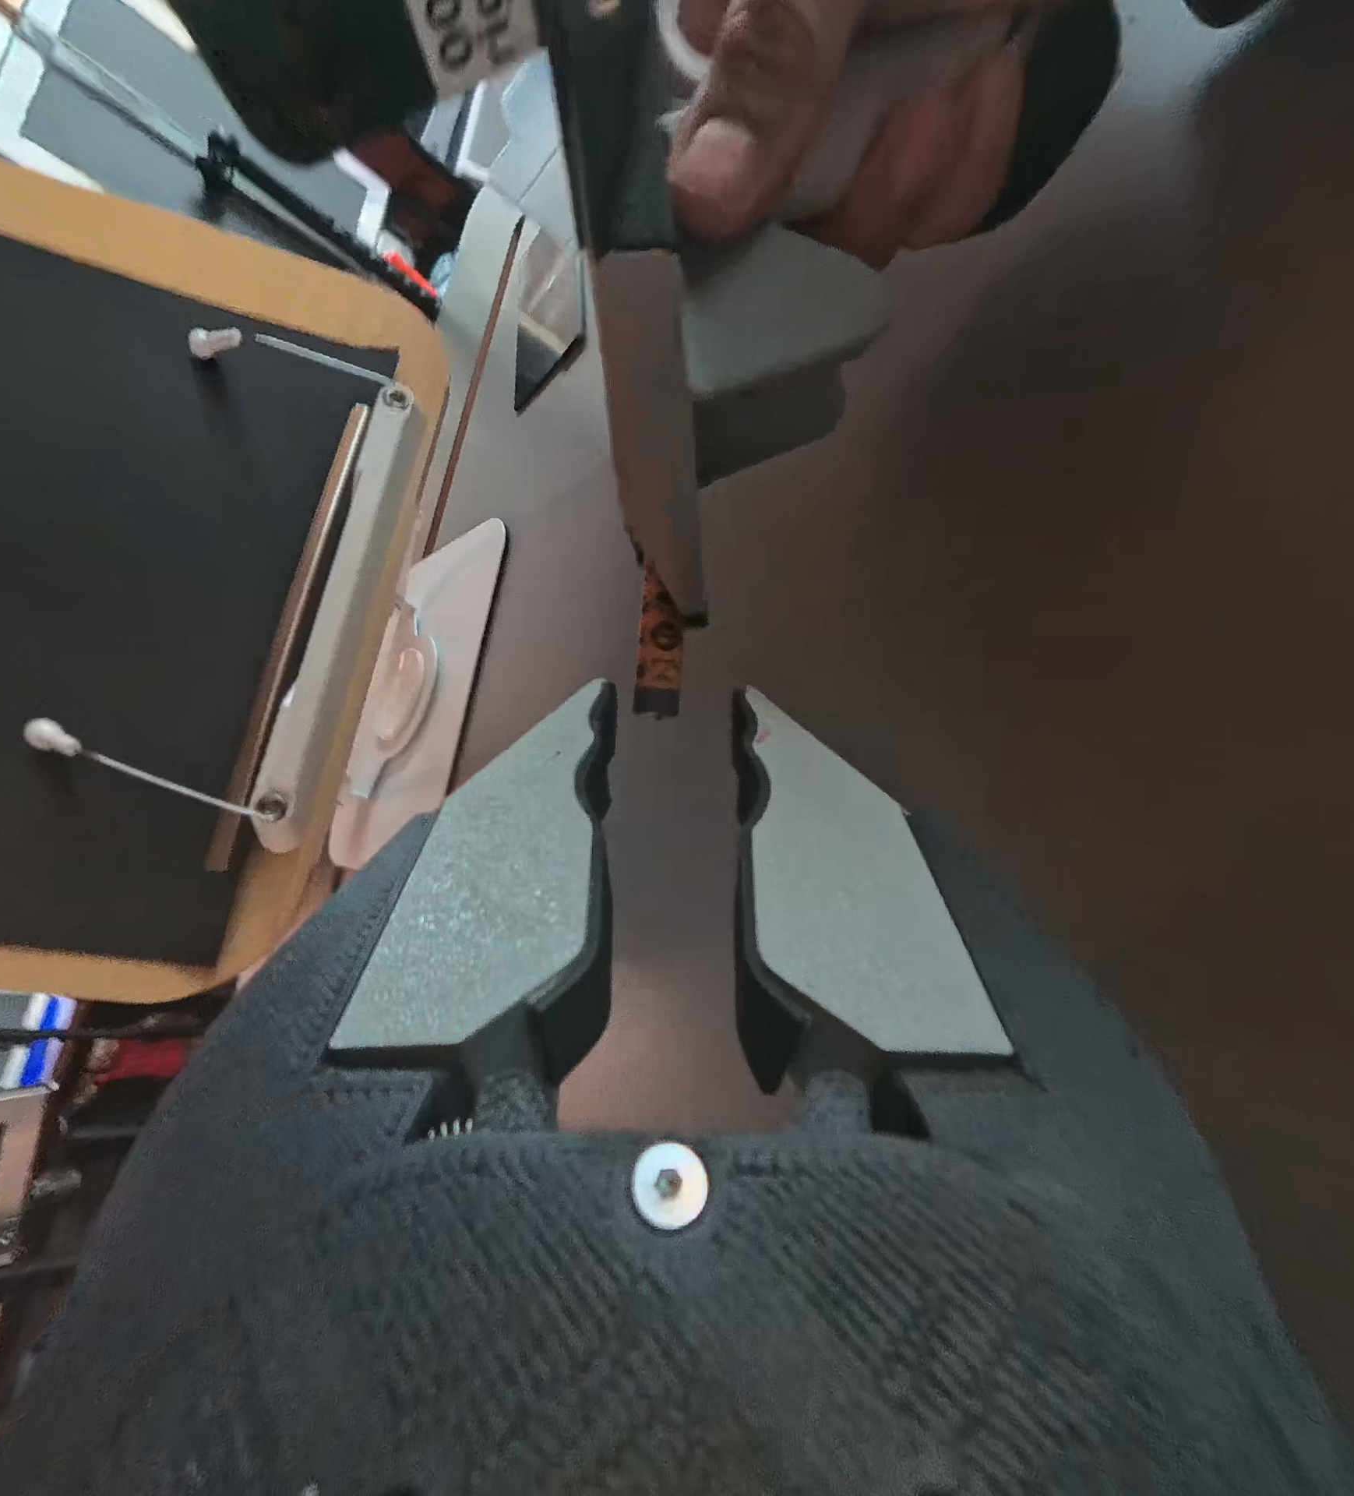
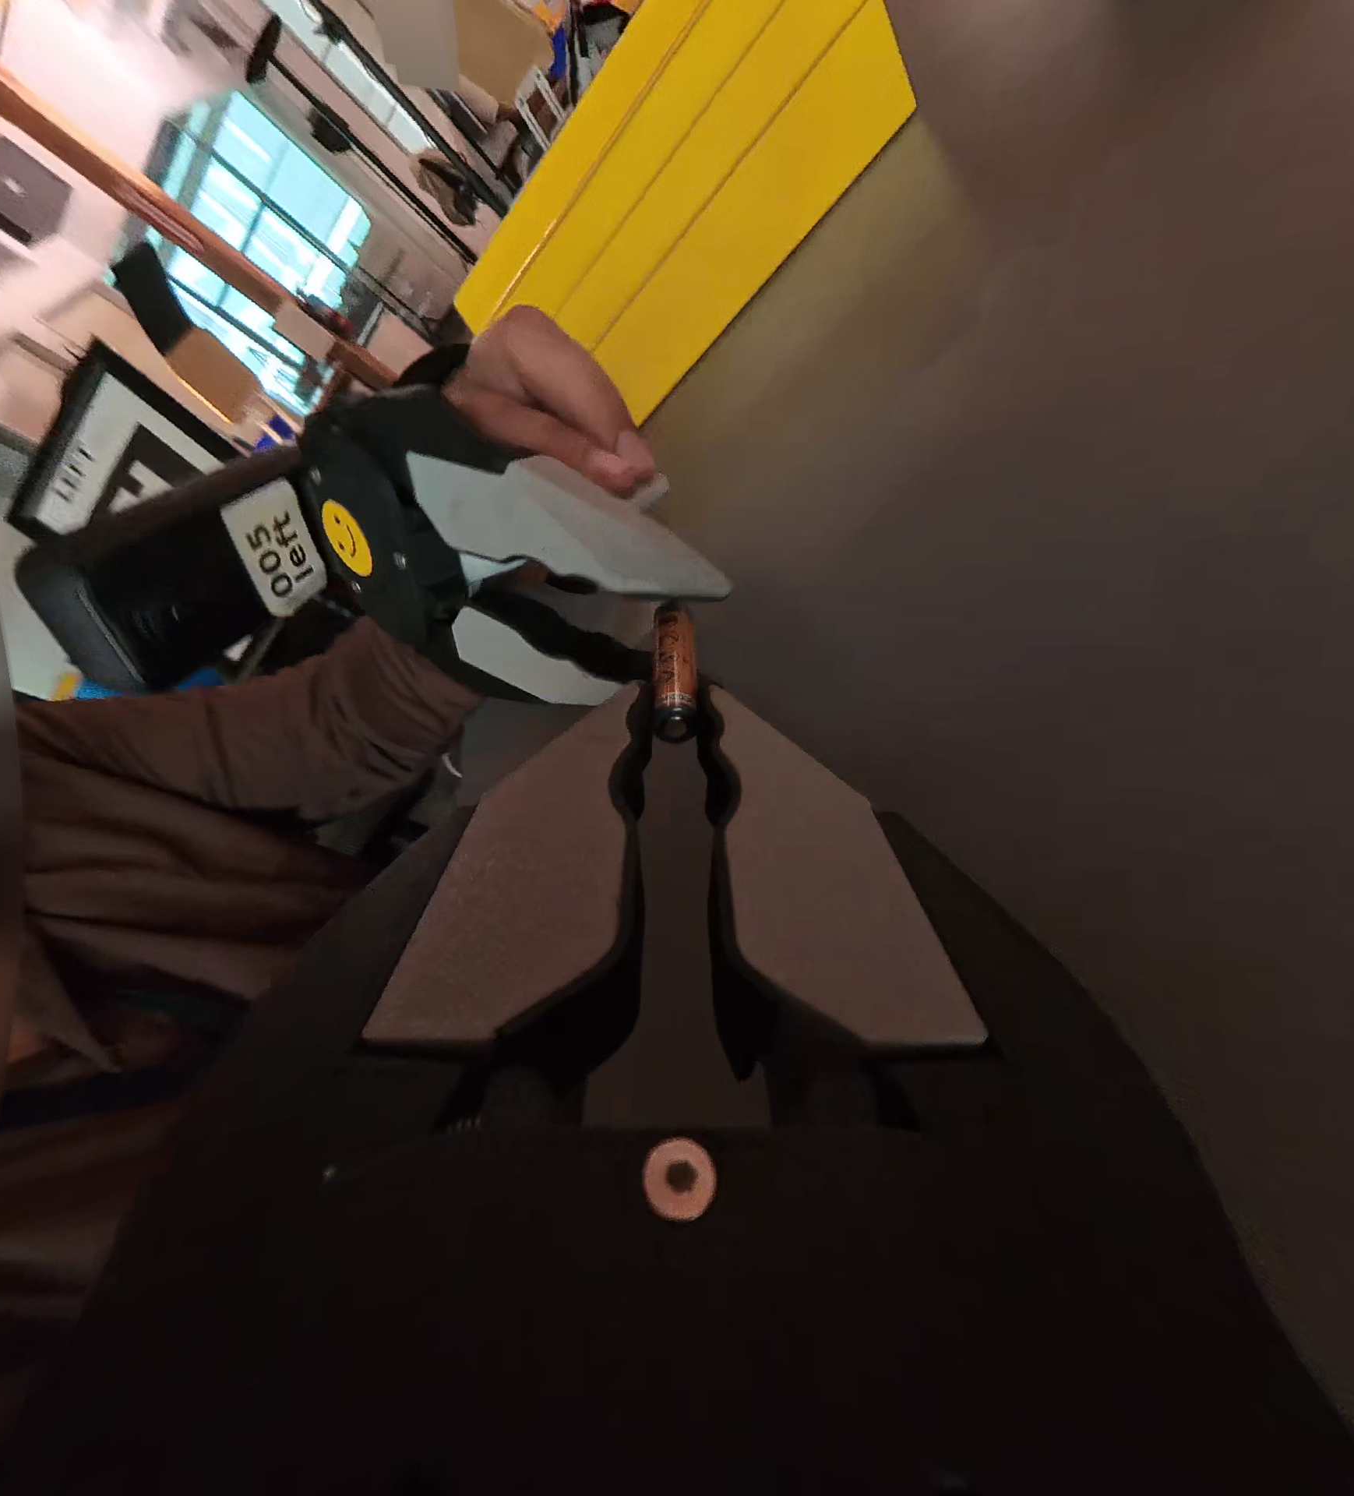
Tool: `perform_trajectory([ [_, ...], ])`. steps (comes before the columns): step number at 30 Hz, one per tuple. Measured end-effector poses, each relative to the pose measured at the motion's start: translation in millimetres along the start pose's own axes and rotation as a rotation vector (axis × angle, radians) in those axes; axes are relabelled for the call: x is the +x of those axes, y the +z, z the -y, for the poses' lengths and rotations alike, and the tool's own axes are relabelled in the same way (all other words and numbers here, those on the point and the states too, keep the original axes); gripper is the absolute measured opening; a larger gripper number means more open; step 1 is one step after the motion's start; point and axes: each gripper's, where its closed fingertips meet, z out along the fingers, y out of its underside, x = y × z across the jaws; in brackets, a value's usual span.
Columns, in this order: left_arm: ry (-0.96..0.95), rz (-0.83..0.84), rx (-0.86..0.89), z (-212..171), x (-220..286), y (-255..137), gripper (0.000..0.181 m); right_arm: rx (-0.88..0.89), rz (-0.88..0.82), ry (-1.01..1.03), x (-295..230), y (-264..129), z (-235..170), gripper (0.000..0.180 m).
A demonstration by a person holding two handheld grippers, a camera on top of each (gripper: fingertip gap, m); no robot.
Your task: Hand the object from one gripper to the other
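An orange and black battery (image 2: 674, 668) is clamped at its lower end between the tips of my right gripper (image 2: 674, 700), which is shut on it. My left gripper (image 1: 674, 700) is open. Its two fingers flank the battery (image 1: 657, 648), which sits just at their tips without visible contact. In the left wrist view, the right gripper (image 1: 670, 603) comes down from the top, seen edge-on, held by a hand (image 1: 819, 121). In the right wrist view, the left gripper (image 2: 680, 631) comes in from the left, with one fingertip above the battery and one below it.
A brown-grey tabletop (image 1: 1103, 728) lies under both grippers. A black board with a wooden rim (image 1: 91, 567), a metal bar and pins lies at the left, with a white plastic pack (image 1: 447, 615) beside it. A yellow cabinet (image 2: 690, 202) stands farther off. A brown sleeve (image 2: 212, 769) is at the left. My left and right fingertips are right by each other.
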Motion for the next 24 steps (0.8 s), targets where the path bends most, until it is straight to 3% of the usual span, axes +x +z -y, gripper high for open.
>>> perform_trajectory([
  [4, 0.137, 0.054, 0.016, 7.2, 0.8, -1.9, 0.007, -0.02, 0.025, 0.059, 0.9, 4.0, -5.5, 0.007],
  [9, 0.035, 0.032, 0.026, 8.7, -5.7, -4.2, 0.007, 0.006, 0.029, 0.003, -3.7, 2.5, 1.5, 0.007],
  [14, -0.315, -0.009, 0.177, 22.0, -26.1, -13.8, 0.007, 0.169, 0.047, -0.168, -25.9, -14.6, 32.1, 0.02],
  [19, -0.692, -0.075, 0.42, 38.0, -49.3, -28.1, 0.007, 0.323, -0.047, -0.353, -39.5, -27.5, 54.6, 0.035],
  [24, -0.789, -0.118, 0.502, 49.5, -49.6, -29.3, 0.007, 0.4, -0.091, -0.37, -41.6, -24.6, 64.9, 0.027],
])
